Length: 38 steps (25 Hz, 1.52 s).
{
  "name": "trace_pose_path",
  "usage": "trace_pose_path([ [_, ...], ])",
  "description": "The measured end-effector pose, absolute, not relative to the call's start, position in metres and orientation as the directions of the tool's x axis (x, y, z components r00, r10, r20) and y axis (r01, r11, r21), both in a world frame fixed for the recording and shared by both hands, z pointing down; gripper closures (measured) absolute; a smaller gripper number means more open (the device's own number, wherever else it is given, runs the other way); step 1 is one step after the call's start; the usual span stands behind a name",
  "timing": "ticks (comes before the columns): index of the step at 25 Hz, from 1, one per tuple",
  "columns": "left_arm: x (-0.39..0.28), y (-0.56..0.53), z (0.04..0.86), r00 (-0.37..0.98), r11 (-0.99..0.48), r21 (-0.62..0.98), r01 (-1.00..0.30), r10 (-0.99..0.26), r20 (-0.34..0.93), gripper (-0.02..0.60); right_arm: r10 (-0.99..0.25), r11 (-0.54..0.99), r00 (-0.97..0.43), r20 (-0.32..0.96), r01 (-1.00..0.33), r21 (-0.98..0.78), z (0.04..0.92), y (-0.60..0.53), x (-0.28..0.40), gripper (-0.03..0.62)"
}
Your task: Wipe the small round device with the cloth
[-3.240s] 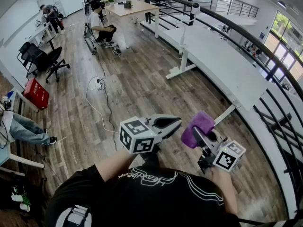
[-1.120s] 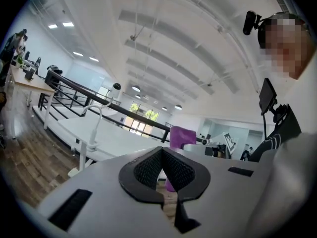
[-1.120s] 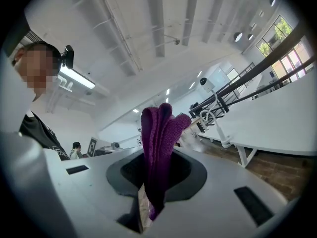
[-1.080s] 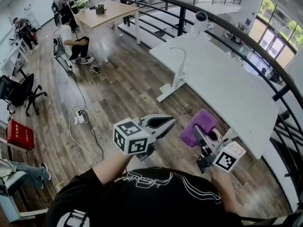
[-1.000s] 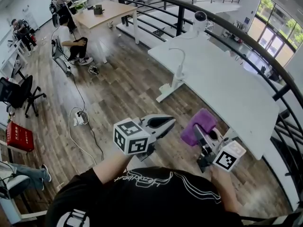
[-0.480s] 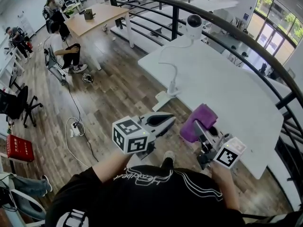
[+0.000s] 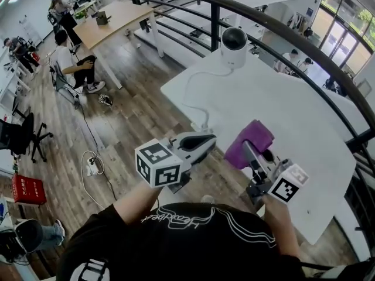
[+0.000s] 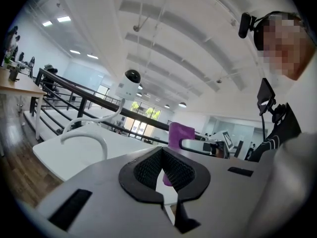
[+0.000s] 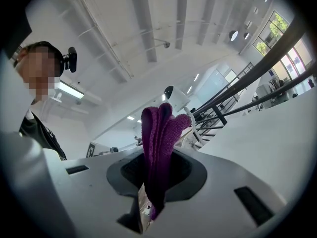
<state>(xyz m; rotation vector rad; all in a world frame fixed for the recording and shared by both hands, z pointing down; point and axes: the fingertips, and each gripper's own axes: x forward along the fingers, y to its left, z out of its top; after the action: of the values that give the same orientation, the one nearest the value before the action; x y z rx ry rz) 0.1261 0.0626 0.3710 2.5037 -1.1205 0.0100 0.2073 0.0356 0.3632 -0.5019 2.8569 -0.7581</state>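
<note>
The small round device (image 7: 234, 44) is a white dome with a black face. It stands on a white bendy stalk at the far edge of the white table (image 7: 293, 116). It also shows in the left gripper view (image 8: 129, 85) and the right gripper view (image 9: 174, 97), well ahead of both grippers. My right gripper (image 7: 251, 155) is shut on a folded purple cloth (image 7: 251, 140) that sticks up between its jaws (image 9: 157, 143). My left gripper (image 7: 205, 141) is shut and holds nothing. It is level with the right one, over the table's near corner.
A dark curved railing (image 7: 281, 28) runs behind the table. The stalk's white base (image 7: 202, 127) sits at the table's left edge. Wooden floor (image 7: 140, 116), a wooden desk (image 7: 117, 19), seated people (image 7: 73, 63) and office chairs (image 7: 17, 136) lie off to the left.
Both grippers have travelled forward to the white table. The round device now looks larger and closer. The cloth stays clamped in the right gripper.
</note>
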Motion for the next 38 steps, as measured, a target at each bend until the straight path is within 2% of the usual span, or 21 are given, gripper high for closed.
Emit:
trace_pose_path([
  [6, 0.118, 0.025, 0.357, 0.715, -0.645, 0.337, -0.686, -0.683, 0.148, 0.575, -0.397, 0.802, -0.915, -0.064, -0.313, -0.51, 0.353, -0.005, 0.202, 0.533],
  [19, 0.046, -0.05, 0.355, 0.802, -0.744, 0.304, -0.595, -0.576, 0.159, 0.575, -0.55, 0.749, -0.826, -0.126, -0.421, -0.511, 0.338, -0.071, 0.148, 0.533],
  [24, 0.04, -0.054, 0.35, 0.864, -0.797, 0.338, -0.501, -0.481, 0.148, 0.575, -0.588, 0.74, -0.796, -0.142, -0.459, -0.491, 0.326, -0.08, 0.136, 0.533],
  [31, 0.026, -0.08, 0.338, 0.87, -0.834, 0.251, -0.492, -0.468, 0.152, 0.574, -0.637, 0.721, -0.753, -0.167, -0.504, -0.476, 0.316, -0.091, 0.139, 0.533],
  [36, 0.027, -0.109, 0.342, 0.867, -0.86, 0.154, -0.486, -0.453, 0.21, 0.569, -0.664, 0.707, -0.727, -0.173, -0.536, -0.461, 0.309, -0.093, 0.142, 0.533],
  [38, 0.033, -0.12, 0.345, 0.87, -0.875, 0.119, -0.469, -0.434, 0.235, 0.521, -0.676, 0.699, -0.717, -0.172, -0.549, -0.459, 0.308, -0.093, 0.145, 0.533],
])
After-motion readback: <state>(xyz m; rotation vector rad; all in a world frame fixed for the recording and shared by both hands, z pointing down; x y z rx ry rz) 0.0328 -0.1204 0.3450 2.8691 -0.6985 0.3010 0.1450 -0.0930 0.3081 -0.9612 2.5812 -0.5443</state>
